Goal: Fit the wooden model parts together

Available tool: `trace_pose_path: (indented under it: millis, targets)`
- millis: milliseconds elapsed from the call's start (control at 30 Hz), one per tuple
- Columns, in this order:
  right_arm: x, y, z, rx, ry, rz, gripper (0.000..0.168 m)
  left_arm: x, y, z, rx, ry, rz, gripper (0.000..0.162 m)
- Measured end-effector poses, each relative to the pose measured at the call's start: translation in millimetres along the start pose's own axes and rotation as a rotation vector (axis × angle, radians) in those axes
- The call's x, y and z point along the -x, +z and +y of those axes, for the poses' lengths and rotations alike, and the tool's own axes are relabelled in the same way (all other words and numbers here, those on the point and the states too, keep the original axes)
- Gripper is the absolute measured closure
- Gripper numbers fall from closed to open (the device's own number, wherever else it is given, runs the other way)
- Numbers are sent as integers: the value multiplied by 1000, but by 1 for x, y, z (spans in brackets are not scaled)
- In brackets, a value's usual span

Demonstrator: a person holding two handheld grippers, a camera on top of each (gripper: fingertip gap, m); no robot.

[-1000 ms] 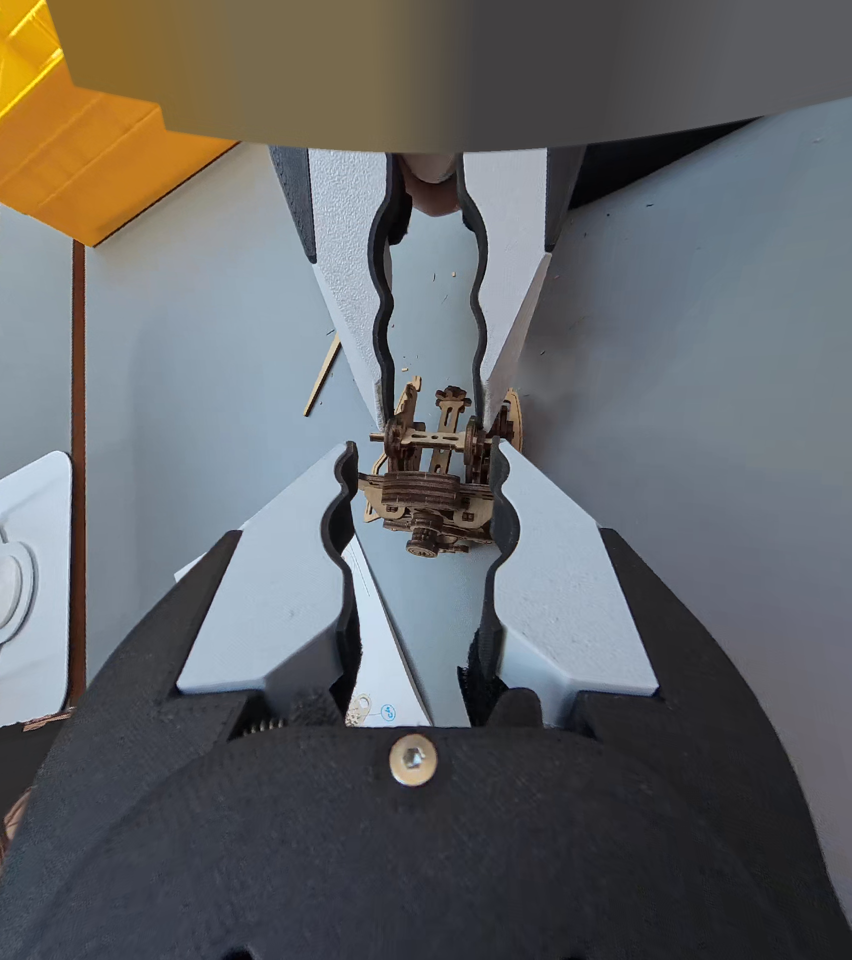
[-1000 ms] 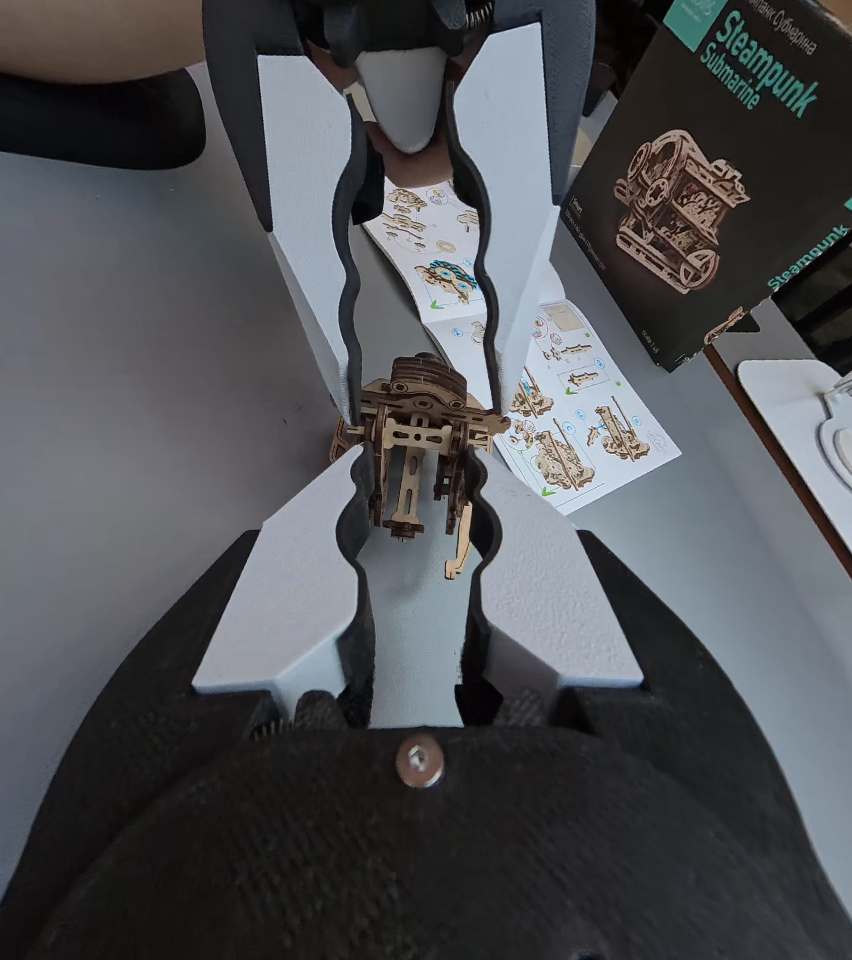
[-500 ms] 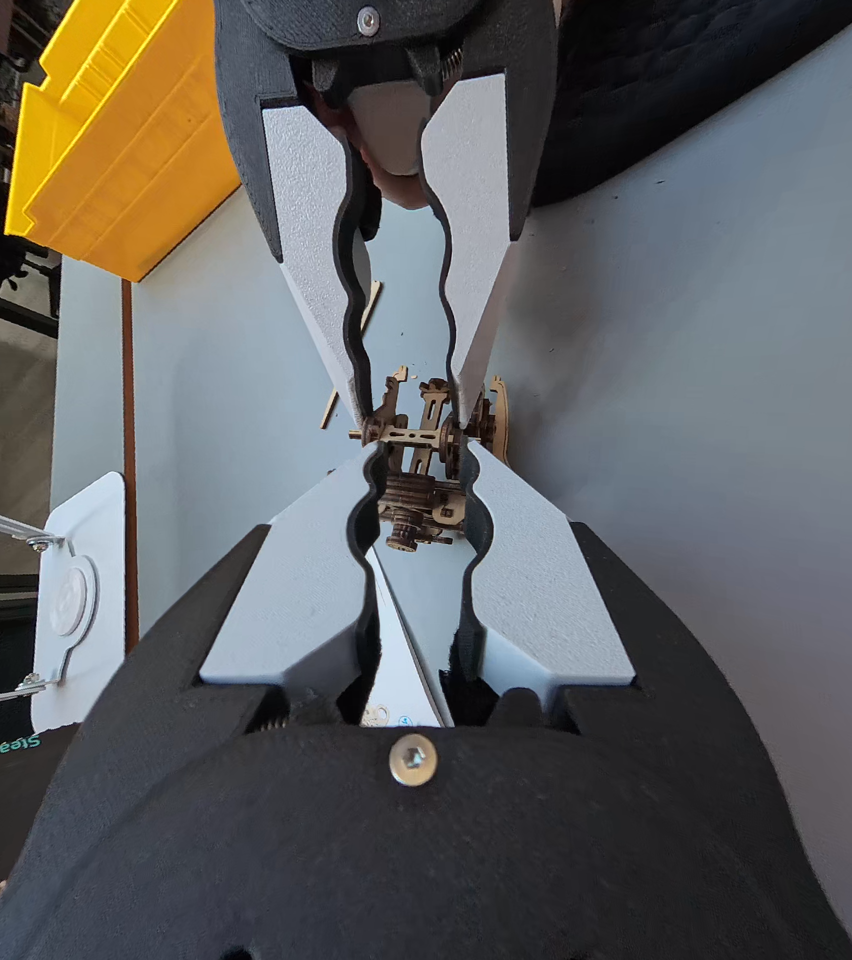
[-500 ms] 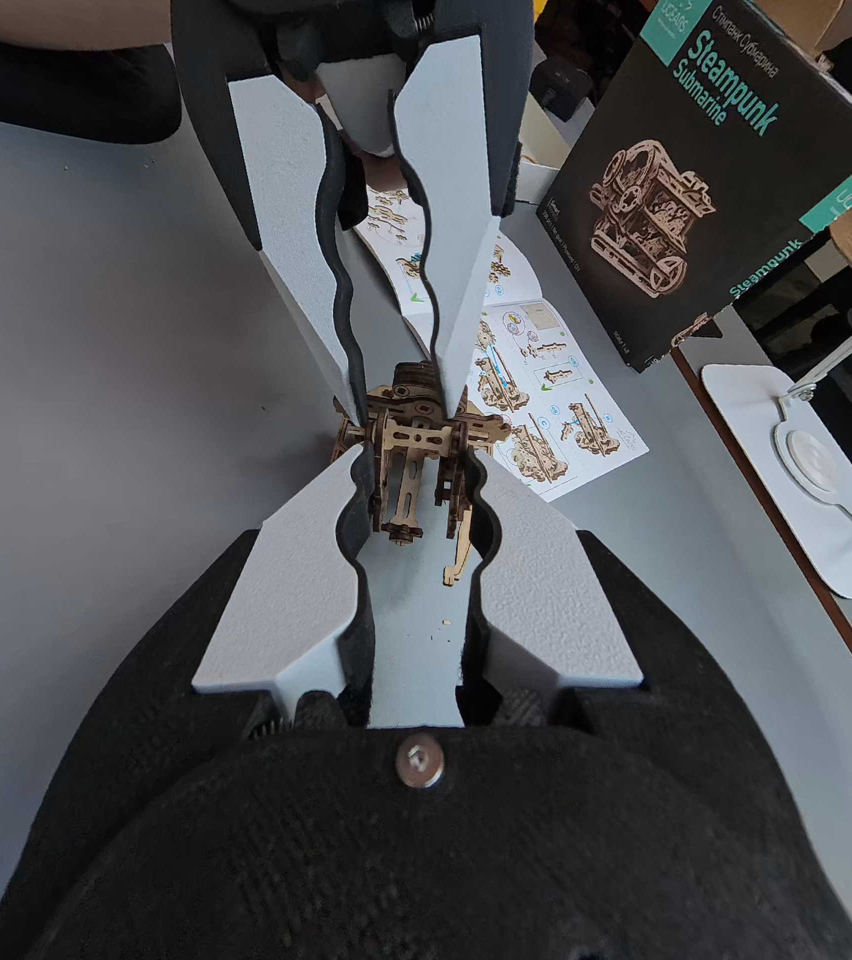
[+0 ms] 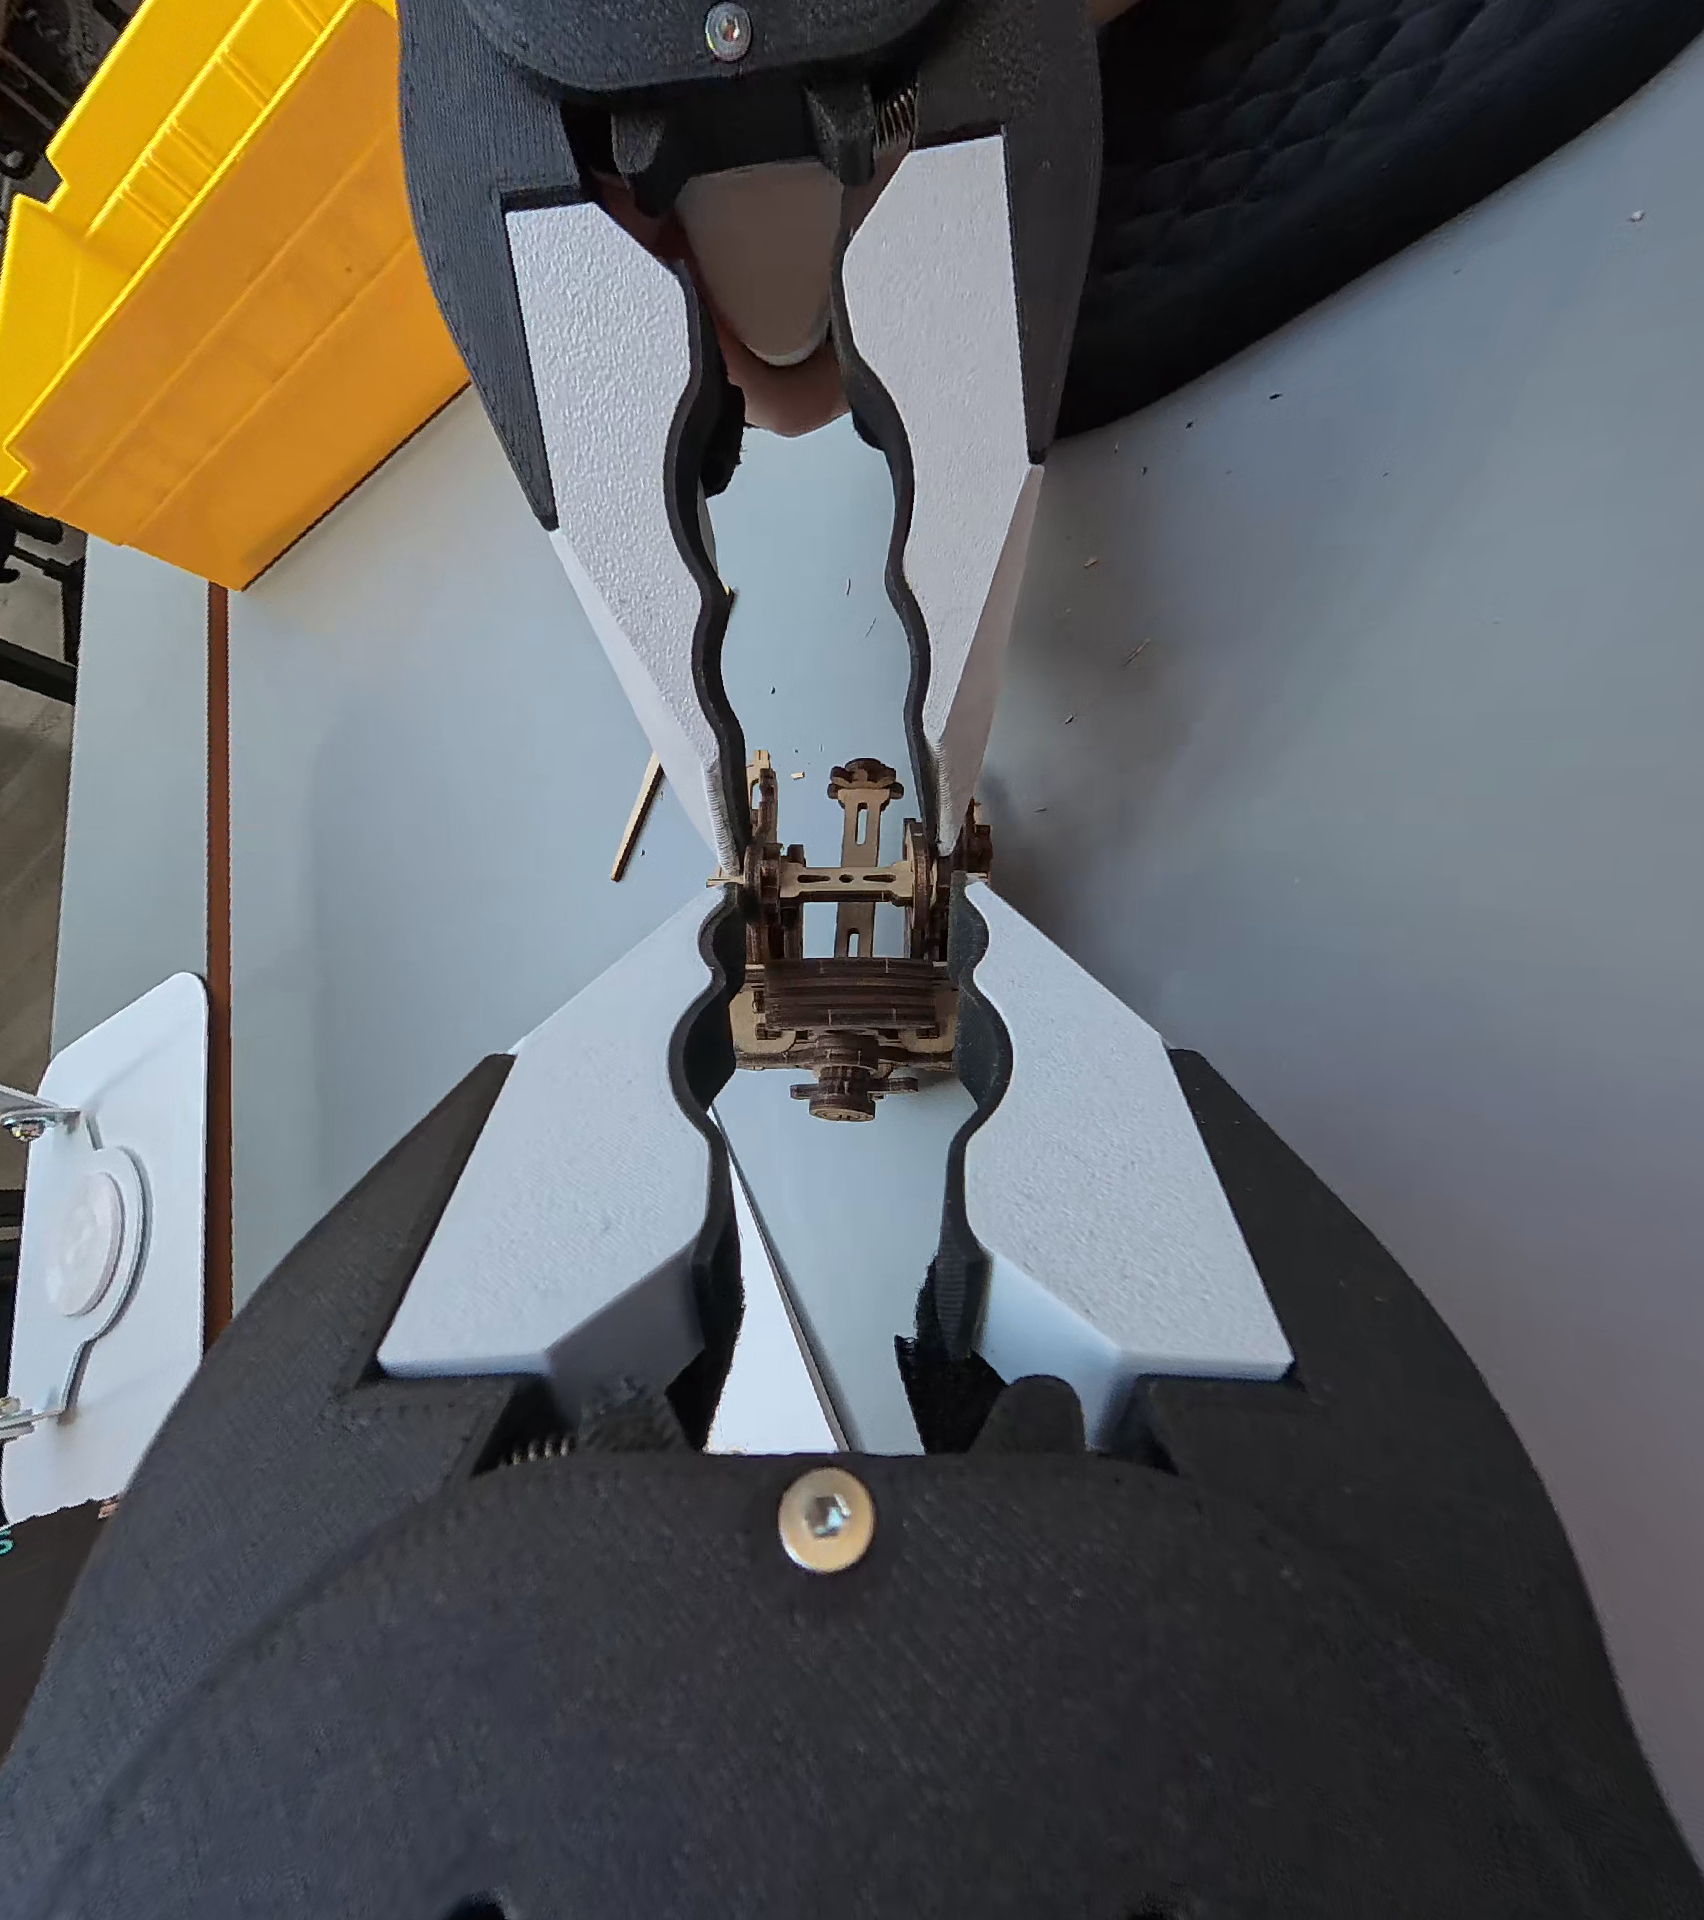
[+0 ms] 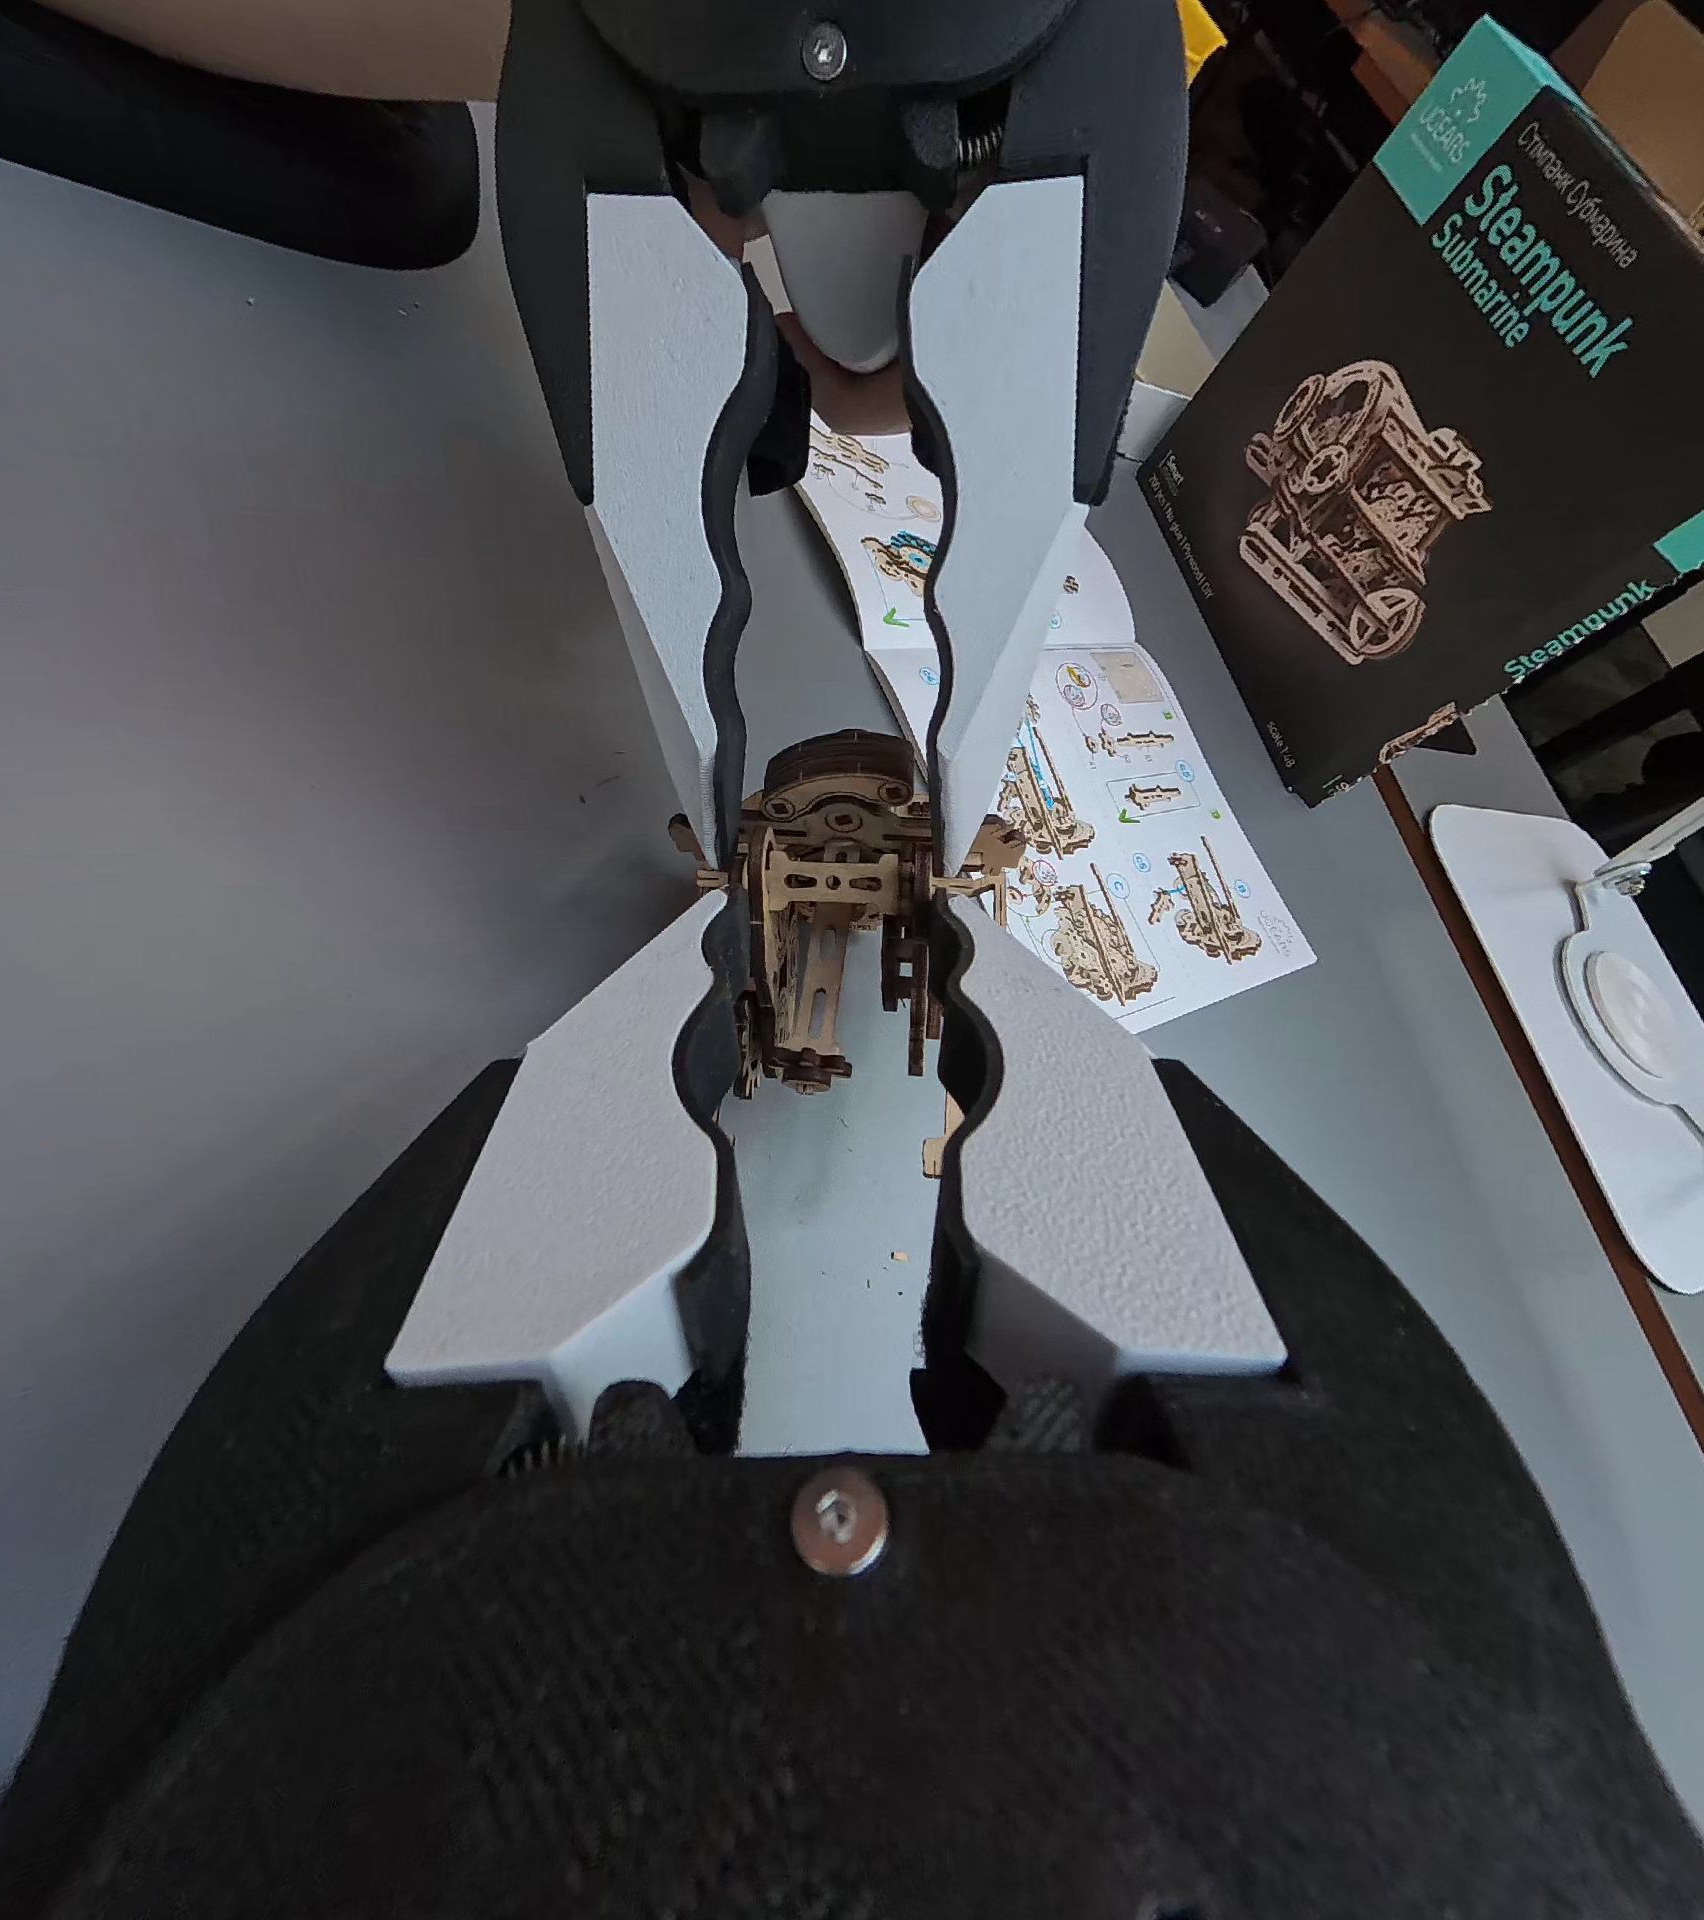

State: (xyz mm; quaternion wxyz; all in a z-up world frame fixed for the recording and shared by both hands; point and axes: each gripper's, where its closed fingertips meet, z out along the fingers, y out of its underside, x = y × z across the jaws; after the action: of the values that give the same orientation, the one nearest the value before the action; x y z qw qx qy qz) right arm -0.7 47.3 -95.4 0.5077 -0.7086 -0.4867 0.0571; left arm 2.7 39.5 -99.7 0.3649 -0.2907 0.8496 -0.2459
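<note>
A small wooden model (image 5: 843,966) is seen clamped from opposite ends at the centre of both frames, just above a grey table (image 5: 1399,831). In the left wrist view, the left gripper (image 5: 840,920) rises from the bottom edge, its jaws closed on the model's sides beside the layered, geared end. The right gripper (image 5: 840,821) reaches down from the top of the frame, its jaws pressed against the model's crossbar end. In the right wrist view, the right gripper (image 6: 832,920) fills the lower half and the left gripper (image 6: 827,831) descends from above. An open instruction booklet (image 6: 1139,831) is laid flat right of centre, with a dark product box (image 6: 1471,416) stood at upper right. A yellow bin (image 5: 204,312) is seen at upper left of the left wrist view. A loose wooden strip (image 5: 635,821) is seen lying on the table just left of the model.
</note>
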Motion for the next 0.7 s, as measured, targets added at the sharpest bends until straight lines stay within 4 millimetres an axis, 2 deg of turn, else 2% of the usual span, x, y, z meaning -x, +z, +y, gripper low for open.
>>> trace_pose_path:
  millis: [167,300,400,700]
  targets:
    - [-1,-1,0,-6,-14,9,136,2,1,0,12,32,-26,125]
    - [-5,-8,-10,-73,0,11,134,5,4,2,16,33,-50,126]
    - [-9,-8,-3,-39,-14,18,125,8,3,1,-3,10,-54,126]
    - [-7,-4,3,-32,-57,29,131,9,2,-5,-59,-50,-45,126]
